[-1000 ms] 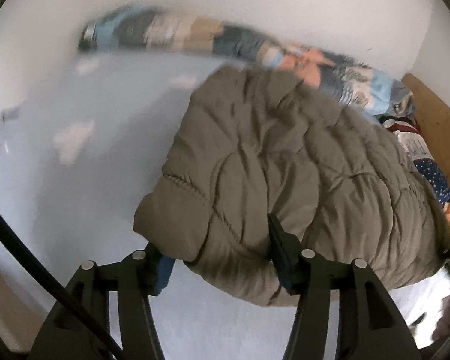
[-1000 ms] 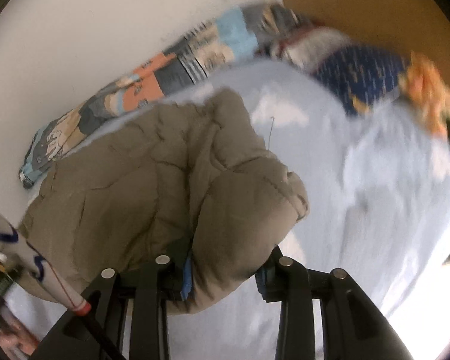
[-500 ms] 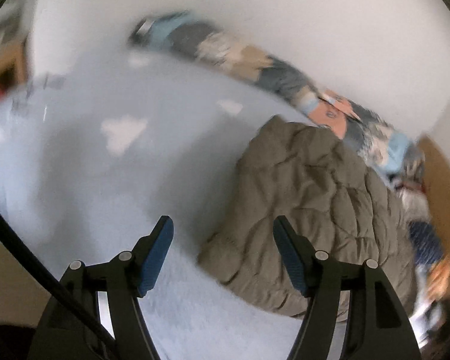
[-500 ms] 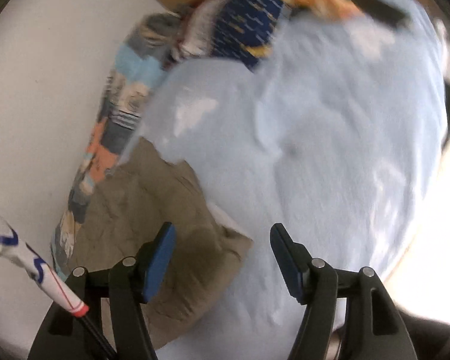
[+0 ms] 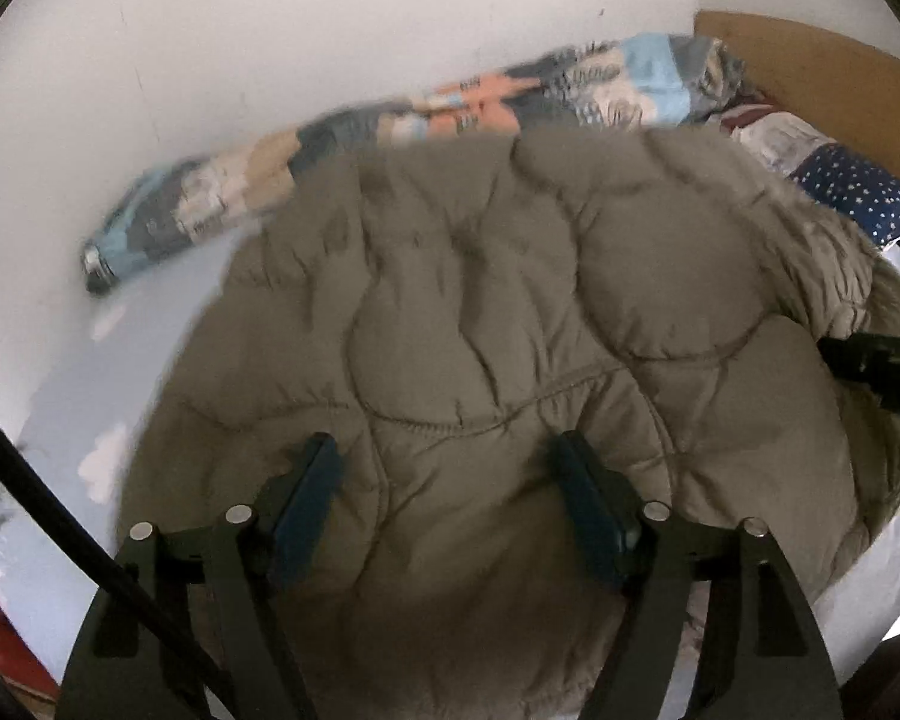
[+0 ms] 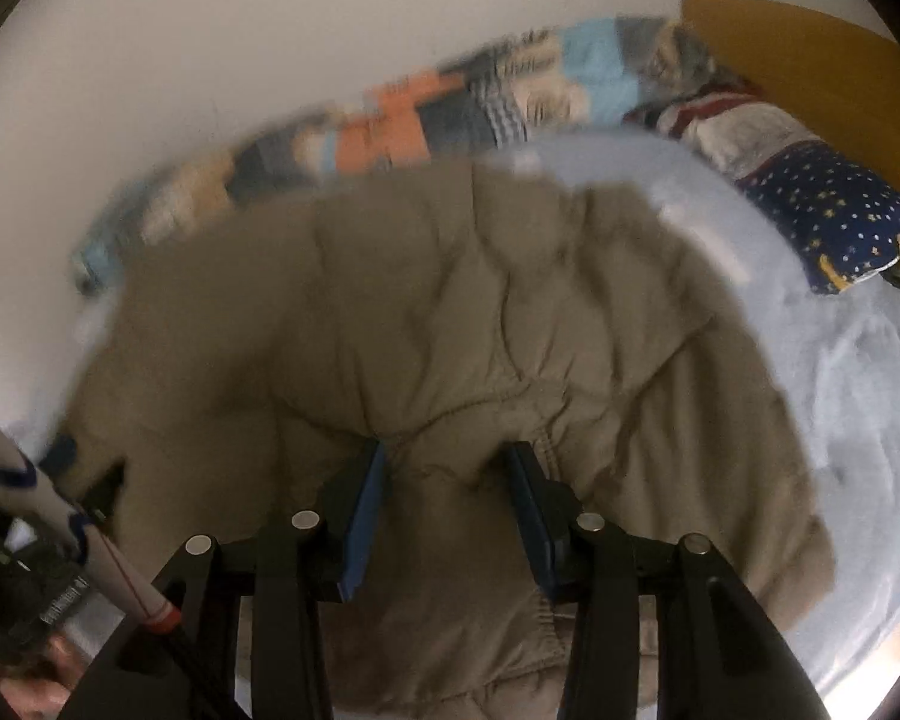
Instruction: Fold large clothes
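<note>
Olive padded jacket [image 5: 510, 312] spread on the bed [image 6: 840, 396], left claw [image 5: 450, 480] spread wide over its near edge, right claw [image 6: 447, 474] partly spread around a fabric ridge, bare sheet at 3 o'clock, patterned blanket [image 6: 450, 102] at 12 along the wall.

My left gripper [image 5: 447, 474]: matte black frame, two fingers with dark blue pads [image 5: 306, 498], four round silver screws [image 5: 238, 514] across the knuckles, black cable [image 5: 60, 516] running down its left side. My right gripper [image 6: 444, 480]: same black build, brighter blue pads [image 6: 366, 516], silver screws [image 6: 305, 519]. A white tube [image 6: 60, 516] with blue marks and a red band sits beside it.
</note>
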Demonstrator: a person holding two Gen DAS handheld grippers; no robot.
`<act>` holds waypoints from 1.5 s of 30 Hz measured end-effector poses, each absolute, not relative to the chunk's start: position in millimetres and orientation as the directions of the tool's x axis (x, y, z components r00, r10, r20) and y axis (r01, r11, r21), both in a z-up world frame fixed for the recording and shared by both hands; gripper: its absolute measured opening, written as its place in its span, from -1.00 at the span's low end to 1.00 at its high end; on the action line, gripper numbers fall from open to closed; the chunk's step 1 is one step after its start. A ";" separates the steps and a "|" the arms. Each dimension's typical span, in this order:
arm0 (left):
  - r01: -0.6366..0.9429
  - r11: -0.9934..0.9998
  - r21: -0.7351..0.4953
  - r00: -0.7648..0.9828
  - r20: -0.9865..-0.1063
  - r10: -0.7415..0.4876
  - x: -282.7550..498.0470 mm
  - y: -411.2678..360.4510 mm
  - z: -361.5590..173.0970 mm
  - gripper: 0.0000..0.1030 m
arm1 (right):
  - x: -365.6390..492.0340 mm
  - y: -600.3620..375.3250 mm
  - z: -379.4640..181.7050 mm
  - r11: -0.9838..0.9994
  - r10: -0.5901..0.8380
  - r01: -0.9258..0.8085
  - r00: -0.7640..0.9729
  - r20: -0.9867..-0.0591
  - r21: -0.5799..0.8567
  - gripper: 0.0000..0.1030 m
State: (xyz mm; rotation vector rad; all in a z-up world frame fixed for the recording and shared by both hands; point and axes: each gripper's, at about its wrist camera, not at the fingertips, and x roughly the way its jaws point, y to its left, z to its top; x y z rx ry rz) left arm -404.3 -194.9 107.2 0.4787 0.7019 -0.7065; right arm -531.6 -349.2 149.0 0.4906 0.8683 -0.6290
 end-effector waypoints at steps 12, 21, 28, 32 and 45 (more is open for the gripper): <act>0.634 0.766 0.105 0.633 -0.640 -0.436 -362.3 -181.9 137.7 0.45 | -558.7 -394.8 175.6 0.610 -0.422 0.777 0.485 -0.766 0.156 -0.07; 0.557 0.825 0.097 0.616 -0.714 -0.332 -329.6 -172.9 120.3 0.45 | -574.3 -437.7 133.1 0.446 -0.331 0.871 0.375 -0.866 0.207 -0.09; 0.602 0.794 0.085 0.638 -0.649 -0.415 -380.1 -152.4 145.4 0.45 | -573.1 -387.3 185.6 0.544 -0.421 0.806 0.504 -0.754 0.235 -0.08; 0.614 0.780 0.123 0.653 -0.635 -0.413 -406.2 -148.3 148.3 0.45 | -562.9 -337.0 185.4 0.630 -0.377 0.747 0.532 -0.758 0.212 -0.07; 0.604 0.779 0.172 0.650 -0.672 -0.355 -410.4 -141.3 120.8 0.45 | -557.3 -299.6 143.1 0.683 -0.314 0.718 0.453 -0.834 0.132 -0.01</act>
